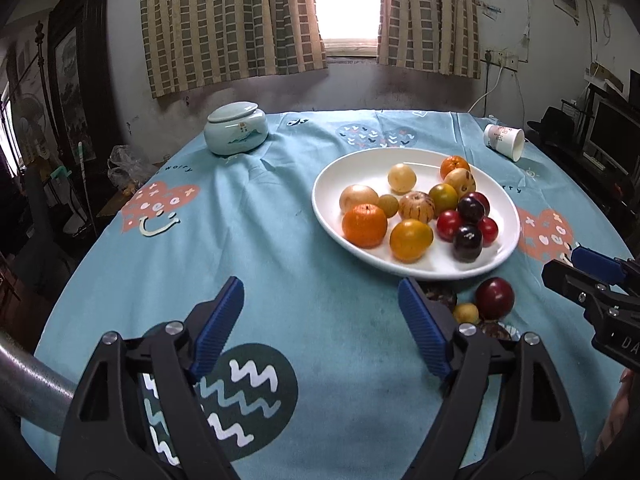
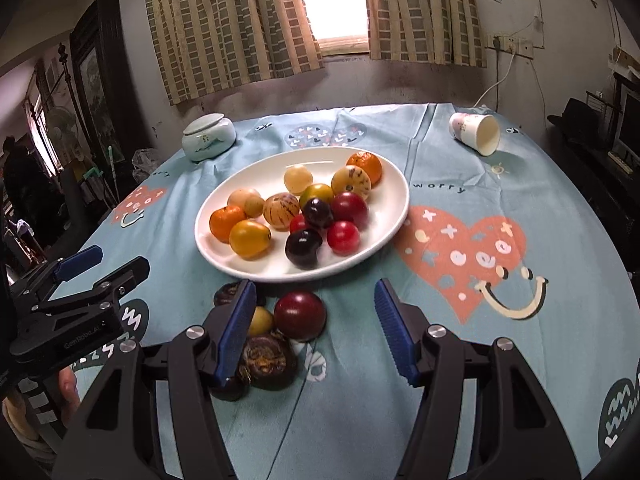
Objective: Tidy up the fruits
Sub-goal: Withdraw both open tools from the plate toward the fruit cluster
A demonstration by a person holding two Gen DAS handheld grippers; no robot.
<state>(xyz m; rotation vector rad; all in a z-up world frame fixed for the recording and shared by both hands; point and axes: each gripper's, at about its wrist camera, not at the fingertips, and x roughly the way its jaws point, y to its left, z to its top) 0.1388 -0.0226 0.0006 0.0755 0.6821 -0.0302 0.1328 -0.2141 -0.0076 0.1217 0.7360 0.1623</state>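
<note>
- A round table covered by a pale blue printed tablecloth (image 1: 280,248) is observed in both wrist views.
- A white oval ceramic plate (image 2: 224,258) is set near the middle of the table; it is loaded with mixed fruits: orange mandarins, one at the near left (image 1: 365,226), yellow-orange round fruits, pale striped fruits, small red fruits and dark purple plums, one nearest the front rim (image 2: 303,248).
- Loose fruits are recorded on the cloth just in front of the plate: a dark red round fruit (image 2: 300,315), a small yellow fruit (image 2: 261,319) touching it, and rough dark brown fruits (image 2: 267,361) beside these.
- The left gripper (image 1: 320,320), black with blue ribbed pads, is held wide apart above bare cloth; nothing is seen between its fingers.
- The right gripper (image 2: 316,320) is held moderately wide, empty; the dark red round fruit is seen between its fingertips in the right wrist view, but no pad is pressed on it. The left finger (image 2: 236,328) overlaps the brown and yellow fruits in that view; contact cannot be judged.
- A pale green lidded ceramic jar (image 1: 235,128) is noted at the far left of the table.
- A white paper cup (image 2: 476,132) is lying on its side at the far right.
</note>
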